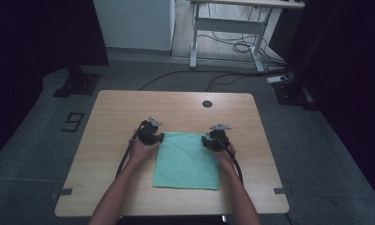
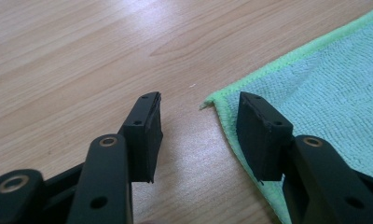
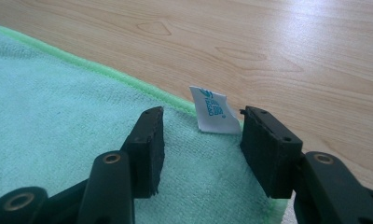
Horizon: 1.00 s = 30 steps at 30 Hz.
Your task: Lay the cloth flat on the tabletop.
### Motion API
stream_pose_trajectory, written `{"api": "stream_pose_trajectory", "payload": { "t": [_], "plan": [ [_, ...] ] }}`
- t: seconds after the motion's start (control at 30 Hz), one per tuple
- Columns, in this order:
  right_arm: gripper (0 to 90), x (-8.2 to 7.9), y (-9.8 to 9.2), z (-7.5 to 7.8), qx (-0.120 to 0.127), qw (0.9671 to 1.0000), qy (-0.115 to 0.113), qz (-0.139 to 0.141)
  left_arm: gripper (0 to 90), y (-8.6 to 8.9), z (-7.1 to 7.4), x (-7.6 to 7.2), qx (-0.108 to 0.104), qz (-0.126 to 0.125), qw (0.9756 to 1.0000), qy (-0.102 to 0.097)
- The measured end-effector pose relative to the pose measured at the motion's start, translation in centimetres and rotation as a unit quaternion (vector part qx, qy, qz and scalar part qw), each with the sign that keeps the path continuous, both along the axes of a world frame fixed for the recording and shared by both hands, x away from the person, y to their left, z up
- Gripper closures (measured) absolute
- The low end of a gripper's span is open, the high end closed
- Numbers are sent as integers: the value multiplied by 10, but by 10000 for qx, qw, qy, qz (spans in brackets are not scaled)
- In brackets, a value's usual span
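Green terry cloth, a square microfibre towel (image 1: 186,160) with a brighter stitched hem, lay flat on the pale wood-grain table (image 1: 115,112), and each claw sat at one of its two far corners. The left gripper (image 1: 163,137) stood with its jaws apart and nothing pinched: in its own view the towel's corner (image 2: 212,100) lay just ahead of the gap, one black pad (image 2: 145,137) over bare wood and the other (image 2: 261,135) over the hem. The right gripper (image 1: 204,140) was likewise parted and empty, both pads above the cloth, with a small white care label (image 3: 212,109) standing up just beyond the tips.

The likeliest slip, as I judged it, was an uneven pinch. If the left claw closed where it was, one pad might slide on wood and catch only the hem's edge, so the corner could pull free when lifted. On the right, the jaws might shut on the label rather than the towel itself, and a thin tag would not carry the cloth's weight. Two corners raised unequally would leave the fold skewed.

Only the high view gave the whole towel, both forearms and how squarely the claws faced each other. The gripper views supplied what it could not: the label, the hem, and exactly where each pad stood relative to the corner.
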State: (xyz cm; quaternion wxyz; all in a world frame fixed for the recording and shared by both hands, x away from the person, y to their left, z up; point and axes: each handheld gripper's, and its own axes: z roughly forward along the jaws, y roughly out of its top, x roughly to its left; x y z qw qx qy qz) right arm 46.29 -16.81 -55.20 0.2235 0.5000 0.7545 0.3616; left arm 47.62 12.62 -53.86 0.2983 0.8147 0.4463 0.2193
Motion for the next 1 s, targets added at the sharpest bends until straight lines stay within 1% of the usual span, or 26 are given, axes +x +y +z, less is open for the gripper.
{"api": "stream_pose_trajectory", "payload": {
  "t": [0.13, 0.27, 0.33, 0.4, 0.43, 0.5, 0.57, 0.6, 0.7, 0.73, 0.8, 0.83, 0.87, 0.9, 1.0],
  "plan": [
    [486, 0, 0, 0, -5, 10000, 15, -7, 515, 2, 0, 1, -91, 56, 9999, 102],
    [486, 0, 0, 1, 6, 10000, 31, -13, 527, 2, 1, 1, -69, 65, 9999, 96],
    [485, 0, 0, 1, 14, 10000, 49, -35, 533, 2, 2, 0, -96, 68, 9999, 119],
    [464, 0, 1, 2, -27, 10000, 66, -45, 537, 2, 6, -2, -104, 56, 9999, 68],
    [442, -1, 1, 2, 13, 10000, 95, -5, 539, 3, 12, -5, -156, 42, 9999, -36],
    [434, -4, 0, 5, 85, 9999, 70, 19, 539, 6, 18, -7, -261, 36, 9996, -79],
    [432, -10, 0, 10, 187, 9998, -15, 71, 537, 9, 23, -9, -330, 17, 9994, -102],
    [432, -10, 0, 10, 187, 9998, -15, 71, 535, 9, 23, -9, -330, 17, 9994, -102],
    [423, -23, 3, 19, 263, 9993, -143, 228, 530, 12, 29, -13, -361, -28, 9993, -136],
    [422, -32, 6, 24, 312, 9987, -237, 327, 526, 13, 31, -14, -359, -51, 9992, -148],
    [422, -39, 8, 28, 412, 9980, -265, 409, 524, 13, 34, -17, -392, -73, 9991, -168],
    [423, -42, 10, 29, 419, 9977, -272, 449, 523, 13, 34, -17, -392, -73, 9991, -168],
    [423, -42, 10, 29, 419, 9977, -272, 449, 523, 13, 35, -17, -397, -93, 9990, -175],
    [423, -48, 14, 31, 424, 9973, -301, 525, 520, 13, 36, -19, -410, -124, 9989, -187],
    [423, -54, 21, 33, 453, 9962, -315, 674, 520, 14, 37, -19, -445, -129, 9987, -192]
  ]
}}
